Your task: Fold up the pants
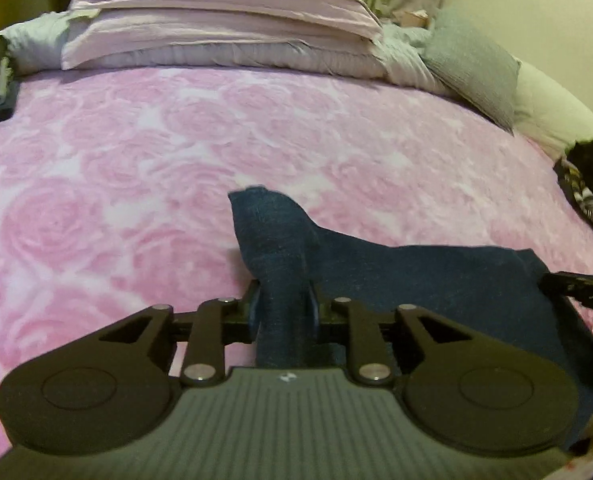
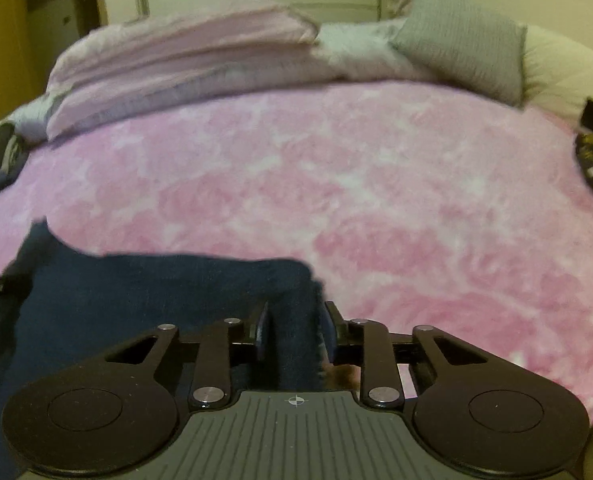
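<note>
Pants (image 1: 416,280): dark blue denim, held up off the near edge of the bed (image 1: 136,160), stretched between the two grippers. The upper edge runs roughly level from one grip to the other; the rest hangs down toward the near side, out of view.

Left gripper (image 1: 282,304): clenched on a bunched corner of the pants, with a peak of cloth standing up beyond the pads. Right gripper (image 2: 294,332): a fold of the pants sits between its pads, and they look closed on it, though this view is blurred. In the left wrist view the right gripper's tip shows at the far right end of the cloth.

Handling, judged: denim is soft but fairly heavy and holds a crease; it sags between grips and will not slip easily from rubber pads. Thick seams and hems make firm places to pinch. Best hold is at the two corners of one edge, as now, keeping the span taut so the fold lands flat.

Pillows (image 1: 224,12) are stacked at the far end, well apart from the pants.
</note>
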`<state>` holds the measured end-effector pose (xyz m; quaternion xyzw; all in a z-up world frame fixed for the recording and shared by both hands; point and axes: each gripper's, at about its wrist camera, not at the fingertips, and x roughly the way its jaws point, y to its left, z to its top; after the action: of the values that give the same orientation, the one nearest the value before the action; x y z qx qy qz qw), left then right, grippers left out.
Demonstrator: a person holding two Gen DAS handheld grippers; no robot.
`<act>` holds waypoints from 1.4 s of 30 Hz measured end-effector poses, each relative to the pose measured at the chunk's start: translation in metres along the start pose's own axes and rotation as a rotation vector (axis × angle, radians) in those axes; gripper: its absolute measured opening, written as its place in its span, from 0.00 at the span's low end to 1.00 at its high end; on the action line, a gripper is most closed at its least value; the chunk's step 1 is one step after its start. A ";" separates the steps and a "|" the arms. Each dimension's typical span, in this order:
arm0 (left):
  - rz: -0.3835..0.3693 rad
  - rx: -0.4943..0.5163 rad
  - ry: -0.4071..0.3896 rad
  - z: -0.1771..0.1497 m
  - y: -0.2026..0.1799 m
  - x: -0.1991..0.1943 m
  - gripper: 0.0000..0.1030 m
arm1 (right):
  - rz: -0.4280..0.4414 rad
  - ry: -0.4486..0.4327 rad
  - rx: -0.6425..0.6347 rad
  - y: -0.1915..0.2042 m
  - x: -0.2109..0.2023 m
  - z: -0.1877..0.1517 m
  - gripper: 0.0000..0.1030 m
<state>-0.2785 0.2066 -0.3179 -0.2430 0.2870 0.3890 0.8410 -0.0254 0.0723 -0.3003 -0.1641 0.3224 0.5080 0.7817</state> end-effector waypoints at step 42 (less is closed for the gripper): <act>-0.178 -0.227 0.110 -0.087 0.013 -0.079 0.32 | -0.024 -0.067 -0.100 0.005 -0.081 -0.093 0.22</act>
<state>-0.3568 0.1186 -0.3302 -0.3817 0.2641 0.3290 0.8224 -0.0834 -0.0357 -0.3139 -0.1898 0.2684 0.5190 0.7890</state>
